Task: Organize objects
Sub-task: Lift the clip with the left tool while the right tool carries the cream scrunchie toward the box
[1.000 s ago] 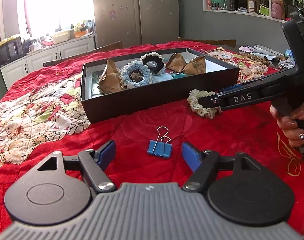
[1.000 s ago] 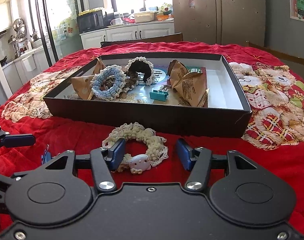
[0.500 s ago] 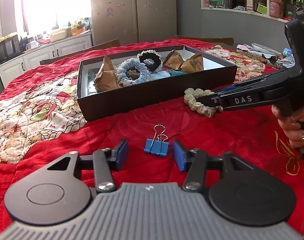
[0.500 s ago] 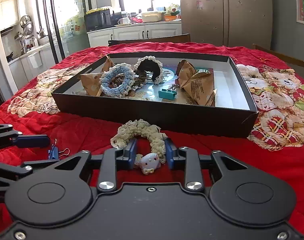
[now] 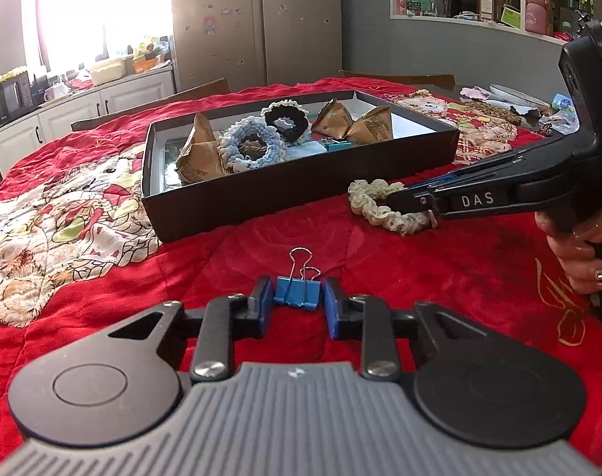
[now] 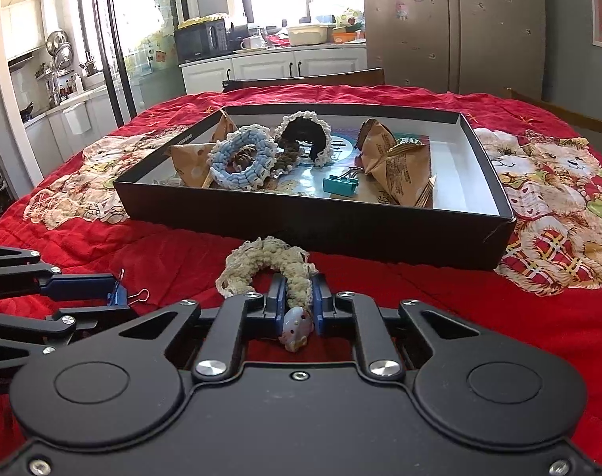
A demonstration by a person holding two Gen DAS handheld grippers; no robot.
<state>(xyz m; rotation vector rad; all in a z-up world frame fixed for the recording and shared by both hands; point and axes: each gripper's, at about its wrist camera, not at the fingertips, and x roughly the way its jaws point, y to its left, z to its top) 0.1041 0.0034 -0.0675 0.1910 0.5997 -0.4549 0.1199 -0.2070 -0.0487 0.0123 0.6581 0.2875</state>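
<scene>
Our left gripper (image 5: 297,304) has just squeezed in on the blue binder clip (image 5: 297,297). Our right gripper (image 6: 297,304) now pinches the cream scrunchie (image 6: 267,263). Both lie on the red cloth (image 5: 380,269) near the black box (image 6: 313,222), ready to lift.

Both grippers (image 5: 297,304) (image 6: 297,304) (jaws closed)
</scene>
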